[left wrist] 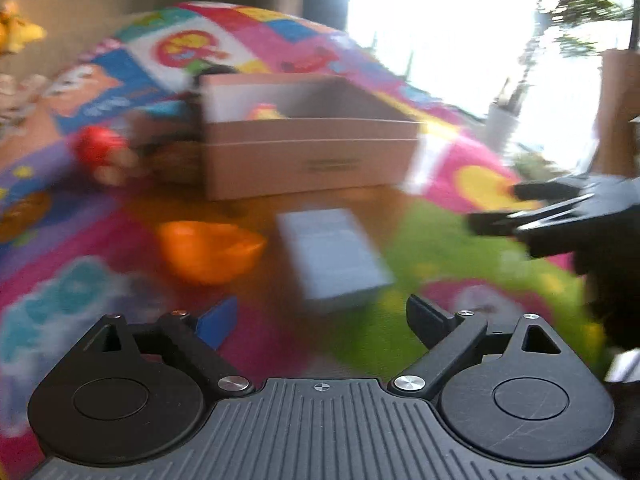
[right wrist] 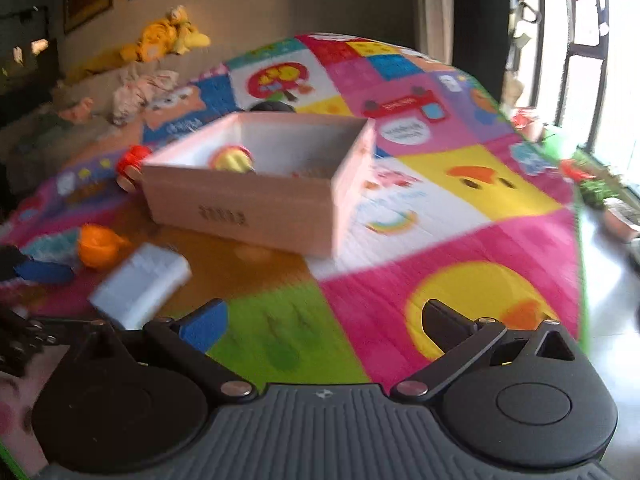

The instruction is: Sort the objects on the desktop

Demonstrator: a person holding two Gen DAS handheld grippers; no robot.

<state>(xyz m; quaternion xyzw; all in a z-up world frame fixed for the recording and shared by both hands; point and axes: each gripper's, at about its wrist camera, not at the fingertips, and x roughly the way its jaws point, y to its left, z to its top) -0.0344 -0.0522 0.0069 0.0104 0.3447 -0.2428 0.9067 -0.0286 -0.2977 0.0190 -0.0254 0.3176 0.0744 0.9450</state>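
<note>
Cardboard box (right wrist: 256, 204) bears dark print (blurred, unreadable).

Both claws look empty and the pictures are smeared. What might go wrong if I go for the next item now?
1. Motion blur smears the pale flat box and orange toy, so aiming the left claw may miss.
2. The right claw reaches in beside that flat box; both claws converging there might collide.
3. The red toy lies tight against the open carton, so grabbing it may shove the carton.
</note>
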